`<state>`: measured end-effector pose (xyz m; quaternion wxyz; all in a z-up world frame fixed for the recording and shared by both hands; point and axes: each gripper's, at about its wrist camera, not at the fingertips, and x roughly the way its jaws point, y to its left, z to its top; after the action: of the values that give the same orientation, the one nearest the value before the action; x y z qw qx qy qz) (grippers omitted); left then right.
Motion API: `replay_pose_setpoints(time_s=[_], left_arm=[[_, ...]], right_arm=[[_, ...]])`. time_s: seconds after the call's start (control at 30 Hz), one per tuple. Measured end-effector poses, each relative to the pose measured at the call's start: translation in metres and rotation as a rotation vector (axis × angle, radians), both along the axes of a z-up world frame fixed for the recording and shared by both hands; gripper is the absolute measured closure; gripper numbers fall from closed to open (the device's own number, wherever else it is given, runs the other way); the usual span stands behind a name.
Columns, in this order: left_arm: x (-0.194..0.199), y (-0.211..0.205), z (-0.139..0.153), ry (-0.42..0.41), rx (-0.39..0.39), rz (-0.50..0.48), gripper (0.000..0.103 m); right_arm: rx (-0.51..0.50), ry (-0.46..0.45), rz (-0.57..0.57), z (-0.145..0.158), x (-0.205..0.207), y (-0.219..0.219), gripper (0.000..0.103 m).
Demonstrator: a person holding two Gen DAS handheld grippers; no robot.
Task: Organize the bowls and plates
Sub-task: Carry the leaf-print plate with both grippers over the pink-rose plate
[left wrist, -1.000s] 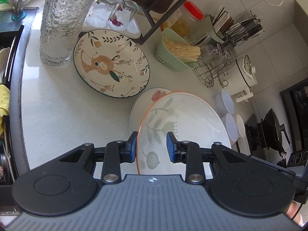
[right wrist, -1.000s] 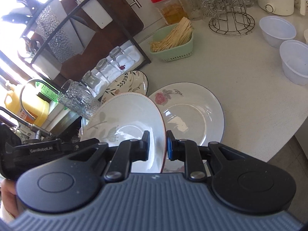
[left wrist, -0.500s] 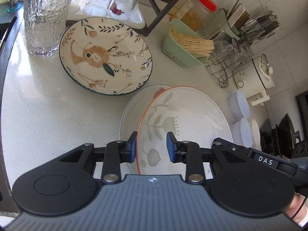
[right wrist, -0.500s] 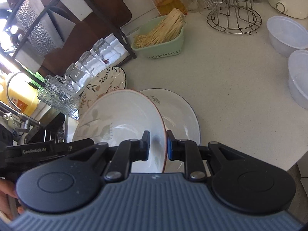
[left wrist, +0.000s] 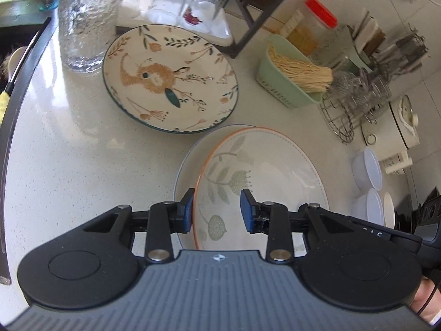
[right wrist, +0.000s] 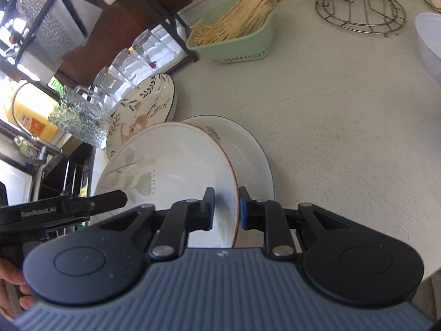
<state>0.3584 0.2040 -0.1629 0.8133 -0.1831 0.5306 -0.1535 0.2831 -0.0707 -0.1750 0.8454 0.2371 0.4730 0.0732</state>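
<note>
An orange-rimmed leaf-pattern plate [left wrist: 264,176] lies over a blue-rimmed white plate [left wrist: 183,171] on the counter. My left gripper [left wrist: 216,211] straddles its near rim with jaws apart, about as wide as before. My right gripper [right wrist: 224,209] straddles the opposite rim [right wrist: 234,193], and its jaws have opened a little. The same plate fills the right wrist view [right wrist: 171,165] above the blue-rimmed plate [right wrist: 256,162]. A fox-pattern plate [left wrist: 168,77] lies behind, also in the right wrist view [right wrist: 143,110].
A tall textured glass [left wrist: 85,19] and upturned glasses [left wrist: 190,2] stand at the back left. A green basket of sticks [left wrist: 292,74], a wire rack [left wrist: 355,102] and white bowls [left wrist: 369,171] are at the right. A sink edge [left wrist: 16,88] runs along the left.
The orange-rimmed plate has come down from a tilt onto the blue-rimmed plate. Both grippers moved lower with it, and the right jaws have widened slightly.
</note>
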Motion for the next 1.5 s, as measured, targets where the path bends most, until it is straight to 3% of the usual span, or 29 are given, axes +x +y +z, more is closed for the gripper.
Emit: replay_pose_setpoints(time_s=[0.33,0.57,1.13,1.37,1.5], left_arm=[[-0.003,-0.010,-0.007,0.012,0.014,0.098,0.065],[0.001,-0.018,-0.010,0.021,0.053,0.126,0.064],[0.004,-0.021,-0.019,0.085,0.064,0.148,0.062],[0.000,-0.016,-0.019,0.123,0.029,0.178,0.061],[-0.001,-0.007,-0.021,0.167,-0.033,0.241,0.060]], right_arm=[[-0.032,0.004,0.114,-0.004,0.023,-0.006,0.081],[-0.031,0.010,0.150,-0.009,0.030,-0.011,0.081],[-0.064,0.031,0.186,-0.003,0.033,-0.012,0.082],[-0.078,0.041,0.181,-0.003,0.035,-0.008,0.082],[-0.060,0.055,0.160,-0.004,0.036,-0.009,0.082]])
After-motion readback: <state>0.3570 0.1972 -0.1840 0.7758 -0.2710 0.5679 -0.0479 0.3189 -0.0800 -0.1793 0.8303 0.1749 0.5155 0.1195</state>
